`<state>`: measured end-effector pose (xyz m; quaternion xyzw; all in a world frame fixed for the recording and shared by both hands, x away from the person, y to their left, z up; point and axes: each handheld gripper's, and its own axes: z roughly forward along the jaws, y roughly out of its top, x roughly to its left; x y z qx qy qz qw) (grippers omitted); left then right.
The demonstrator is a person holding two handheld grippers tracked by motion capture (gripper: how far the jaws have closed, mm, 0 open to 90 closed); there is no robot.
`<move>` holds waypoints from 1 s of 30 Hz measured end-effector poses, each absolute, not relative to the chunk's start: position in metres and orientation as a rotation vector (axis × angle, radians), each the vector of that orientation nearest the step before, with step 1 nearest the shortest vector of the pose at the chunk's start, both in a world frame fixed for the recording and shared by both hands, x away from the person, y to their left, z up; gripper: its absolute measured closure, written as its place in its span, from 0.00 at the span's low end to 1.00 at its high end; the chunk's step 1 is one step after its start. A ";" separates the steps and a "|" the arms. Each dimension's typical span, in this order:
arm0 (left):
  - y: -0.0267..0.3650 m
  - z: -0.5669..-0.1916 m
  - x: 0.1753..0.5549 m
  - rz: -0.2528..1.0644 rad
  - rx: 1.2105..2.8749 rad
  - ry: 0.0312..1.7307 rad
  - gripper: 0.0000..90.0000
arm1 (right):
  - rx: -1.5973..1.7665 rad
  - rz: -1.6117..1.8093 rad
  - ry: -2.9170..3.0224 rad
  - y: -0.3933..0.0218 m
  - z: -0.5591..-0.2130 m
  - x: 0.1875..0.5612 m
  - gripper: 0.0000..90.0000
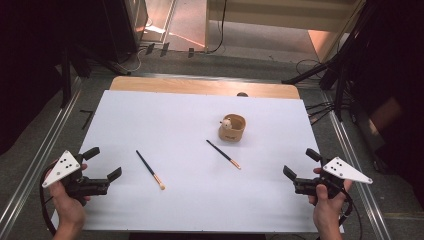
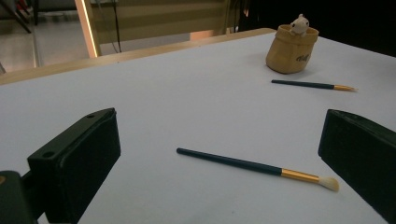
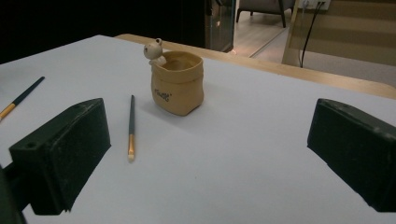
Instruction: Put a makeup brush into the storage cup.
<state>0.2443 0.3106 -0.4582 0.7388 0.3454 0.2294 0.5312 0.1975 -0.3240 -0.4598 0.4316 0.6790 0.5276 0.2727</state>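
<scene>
On the white sheet [image 1: 165, 125] that covers the table [image 1: 200, 86], two brushes lie flat, well apart from each other. The left brush [image 1: 150, 170] rests in front of the left tool [image 1: 105, 163], its dark handle pointing away and its gold band and pale bristles toward the person. In the left gripper view it lies between the two black jaws but farther out, touching neither. The right brush [image 1: 223, 154] lies near the middle, its handle end close to the cup [image 1: 232, 127] and its bristle end toward the near edge.

The cup is a tan, sack-shaped pot standing upright just beyond the right brush, with a small pale animal figure [image 1: 226, 122] perched at its rim. Dark lettering on its side is too small to read.

Both tools sit low near the front corners of the sheet, each held in a hand. The left tool's jaws are spread wide with nothing between the pads. The right tool [image 1: 302, 164] is likewise spread wide and holds nothing; in the right gripper view the cup and right brush show ahead between its jaws, with bare sheet in front of them.

Beyond the table, dark stands [image 1: 330, 70] and cables [image 1: 315, 107] crowd the floor; the far corners are too dark to make out.
</scene>
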 end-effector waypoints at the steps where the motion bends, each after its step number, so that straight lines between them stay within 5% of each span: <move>1: 0.310 -0.458 0.244 0.552 1.764 0.826 0.00 | 1.163 1.425 1.830 -0.323 -0.459 0.199 0.00; 30: 0.311 -0.460 0.241 0.543 1.779 0.821 0.00 | 1.124 1.417 1.979 -0.263 -0.437 0.249 0.00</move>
